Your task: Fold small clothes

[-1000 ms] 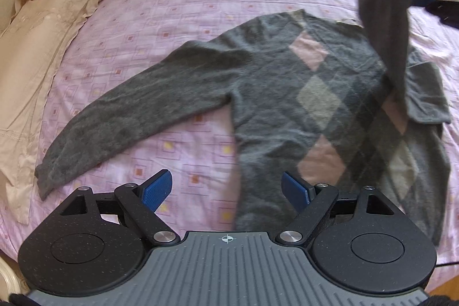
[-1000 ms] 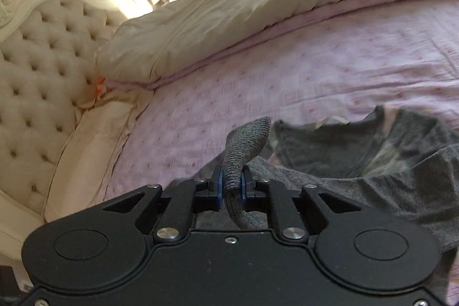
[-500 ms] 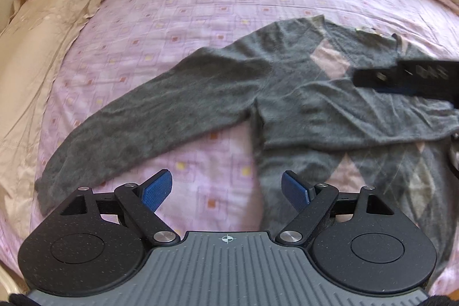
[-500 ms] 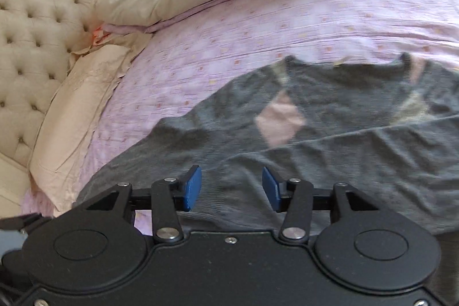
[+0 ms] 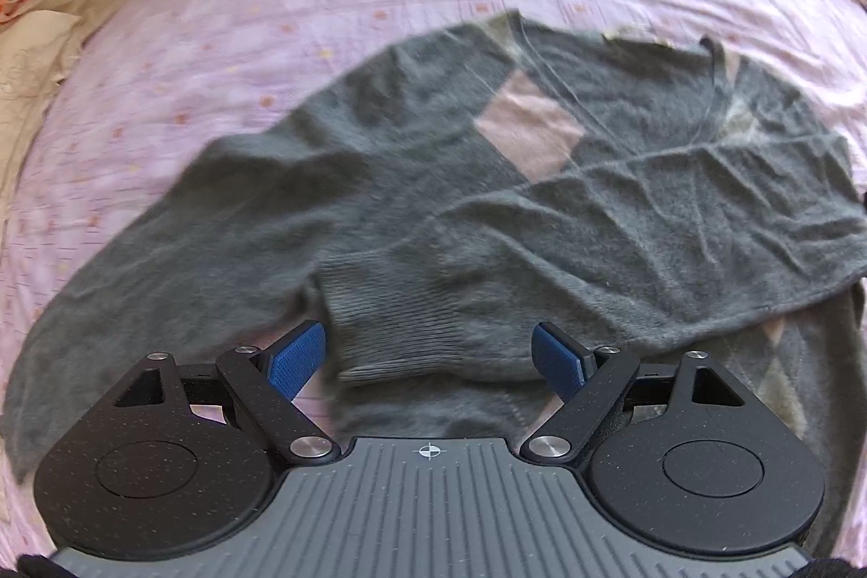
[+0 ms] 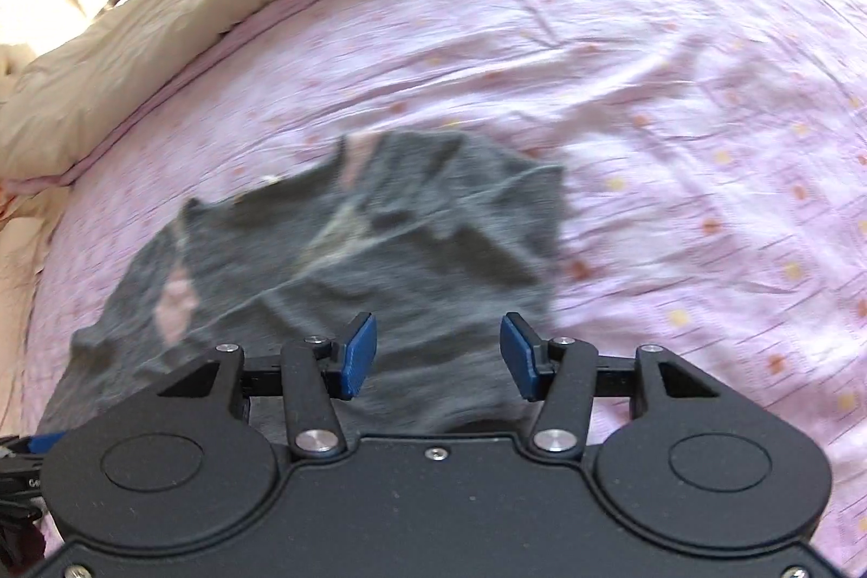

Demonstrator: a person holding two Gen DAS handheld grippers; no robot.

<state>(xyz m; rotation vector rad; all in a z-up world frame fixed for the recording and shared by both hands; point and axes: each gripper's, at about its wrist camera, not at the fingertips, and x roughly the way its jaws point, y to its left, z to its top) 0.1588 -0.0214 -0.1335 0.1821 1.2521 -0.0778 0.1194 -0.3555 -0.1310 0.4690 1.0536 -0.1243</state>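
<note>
1. Hovering low over the bed, the left gripper (image 5: 428, 356) has its blue fingers (image 5: 295, 356) spread wide with nothing between them; the ribbed cuff (image 5: 412, 334) of a folded-over sleeve lies just ahead of the gap, and whether the fingers touch the knit cannot be told.
2. The right gripper (image 6: 438, 356) is likewise wide open and empty, poised above the near edge of the grey sweater (image 6: 352, 253).
3. The sweater lies face up on the pink bedsheet (image 5: 271, 9), its pink diamond (image 5: 528, 128) showing on the chest. One sleeve is laid across the body; the other sleeve (image 5: 179, 226) stretches out flat to the left, not yet folded in.
4. Risk, as I judge it: the knit is soft and loose, so a grab at the cuff could pinch both layers, or the sheet beneath, and drag the crossed sleeve out of place. Lifting the outstretched sleeve from too near its shoulder could pull the body askew and wrinkle the fold.
5. Farther off, a cream duvet (image 6: 189, 9) is bunched along the head of the bed, well apart from the sweater. Nothing lies on the sheet between the grippers and the garment, so the way in is unobstructed.
</note>
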